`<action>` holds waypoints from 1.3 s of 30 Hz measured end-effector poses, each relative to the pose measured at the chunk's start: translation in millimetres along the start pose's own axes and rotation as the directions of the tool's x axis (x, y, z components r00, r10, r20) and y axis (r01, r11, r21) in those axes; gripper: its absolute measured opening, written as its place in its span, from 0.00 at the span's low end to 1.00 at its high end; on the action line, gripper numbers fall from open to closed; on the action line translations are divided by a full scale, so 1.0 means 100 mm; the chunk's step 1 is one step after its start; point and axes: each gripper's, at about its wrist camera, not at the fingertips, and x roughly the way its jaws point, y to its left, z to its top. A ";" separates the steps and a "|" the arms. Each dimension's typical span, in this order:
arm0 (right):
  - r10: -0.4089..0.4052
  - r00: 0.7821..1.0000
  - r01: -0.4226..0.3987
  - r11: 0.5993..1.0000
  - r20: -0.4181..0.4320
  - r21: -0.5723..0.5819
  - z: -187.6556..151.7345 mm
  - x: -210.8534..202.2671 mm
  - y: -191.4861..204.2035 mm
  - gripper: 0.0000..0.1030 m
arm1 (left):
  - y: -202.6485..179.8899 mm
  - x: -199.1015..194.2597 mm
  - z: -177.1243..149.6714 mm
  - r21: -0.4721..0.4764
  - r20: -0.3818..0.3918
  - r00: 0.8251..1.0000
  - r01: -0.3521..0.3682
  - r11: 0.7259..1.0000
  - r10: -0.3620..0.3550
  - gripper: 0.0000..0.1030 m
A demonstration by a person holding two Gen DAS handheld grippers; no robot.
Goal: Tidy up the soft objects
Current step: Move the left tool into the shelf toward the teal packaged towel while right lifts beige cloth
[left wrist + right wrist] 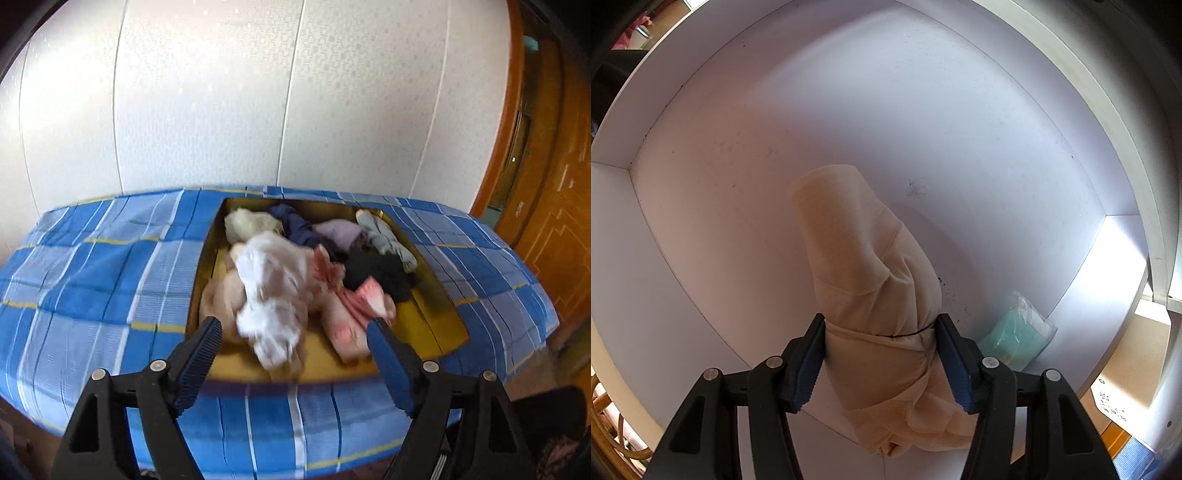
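A yellow cardboard box lies on a blue plaid bed cover, filled with several crumpled garments. A blurred white cloth lies on top at the near side, with pink, black, navy and lilac pieces behind it. My left gripper hovers at the box's near edge, jaws wide apart, and its pads touch nothing. In the right wrist view my right gripper points down into a white compartment and is shut on a rolled beige garment.
A teal plastic-wrapped packet lies in the compartment's right corner, close to the beige roll. A white panelled wall stands behind the bed. A wooden door stands to the right of it.
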 end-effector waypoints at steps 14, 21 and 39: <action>-0.013 1.000 0.013 1.000 0.027 0.010 -0.03 -0.11 0.04 0.48 | -0.05 0.14 -1.26 -0.102 -0.139 0.989 0.031 0.994 -0.045 0.79; 0.011 0.995 -0.010 1.000 0.095 -0.004 -0.07 -0.40 0.05 0.47 | -0.09 0.43 -1.50 -0.109 -0.265 0.963 0.018 0.994 -0.047 0.79; 0.034 0.955 -0.017 0.998 0.294 -0.060 -0.56 -1.93 -0.12 0.47 | -0.24 1.21 -2.25 0.001 -0.565 0.822 -0.084 0.996 0.070 0.78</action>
